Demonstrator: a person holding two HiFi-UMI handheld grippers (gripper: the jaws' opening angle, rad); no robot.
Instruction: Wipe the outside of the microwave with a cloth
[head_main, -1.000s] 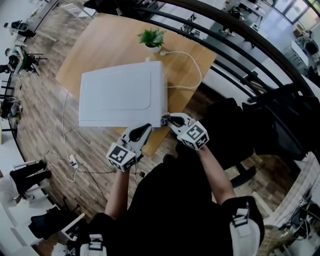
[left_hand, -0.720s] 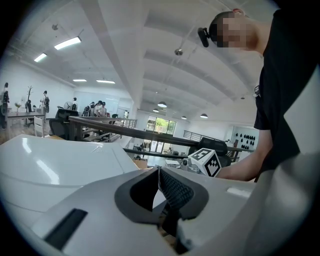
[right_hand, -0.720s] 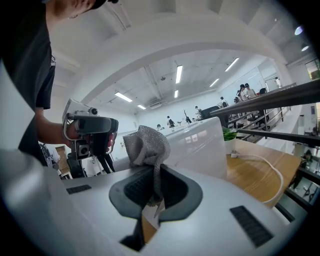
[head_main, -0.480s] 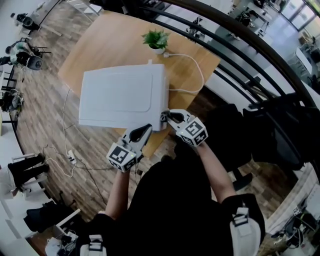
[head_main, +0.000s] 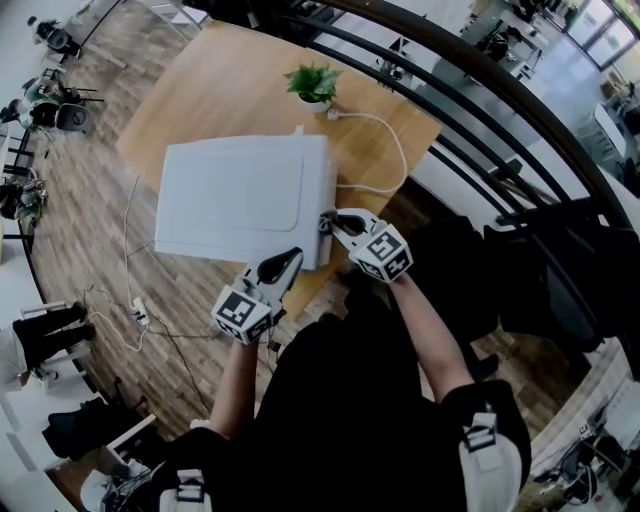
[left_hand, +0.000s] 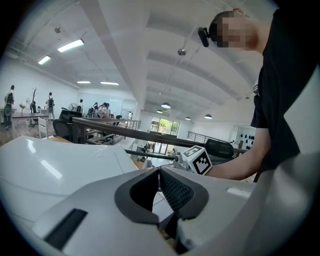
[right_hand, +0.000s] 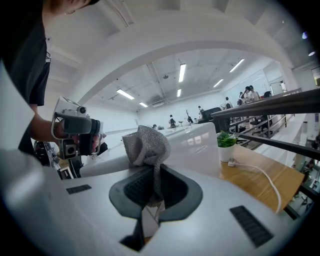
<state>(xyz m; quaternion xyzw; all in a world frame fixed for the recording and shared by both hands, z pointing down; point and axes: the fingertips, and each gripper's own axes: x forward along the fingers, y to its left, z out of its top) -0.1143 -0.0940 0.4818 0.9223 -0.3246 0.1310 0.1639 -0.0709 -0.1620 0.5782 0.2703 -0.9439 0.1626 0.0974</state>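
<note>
The white microwave (head_main: 240, 195) stands on a wooden table (head_main: 220, 85), seen from above in the head view. My right gripper (head_main: 328, 222) is at its right side near the front corner, shut on a grey cloth (right_hand: 146, 145) that bunches out past the jaws; the cloth (head_main: 326, 224) touches the side wall. In the right gripper view the microwave (right_hand: 195, 145) lies just beyond the cloth. My left gripper (head_main: 290, 258) sits by the front edge, shut with nothing between the jaws. The microwave's top (left_hand: 55, 165) fills the left of the left gripper view.
A small potted plant (head_main: 308, 82) stands behind the microwave, and a white cable (head_main: 385, 150) loops across the table's right part. A dark railing (head_main: 480, 110) runs behind the table. Cables and a power strip (head_main: 137, 312) lie on the wood floor at left.
The right gripper with the cloth has moved a little up along the microwave's right side. The left gripper has stayed in place.
</note>
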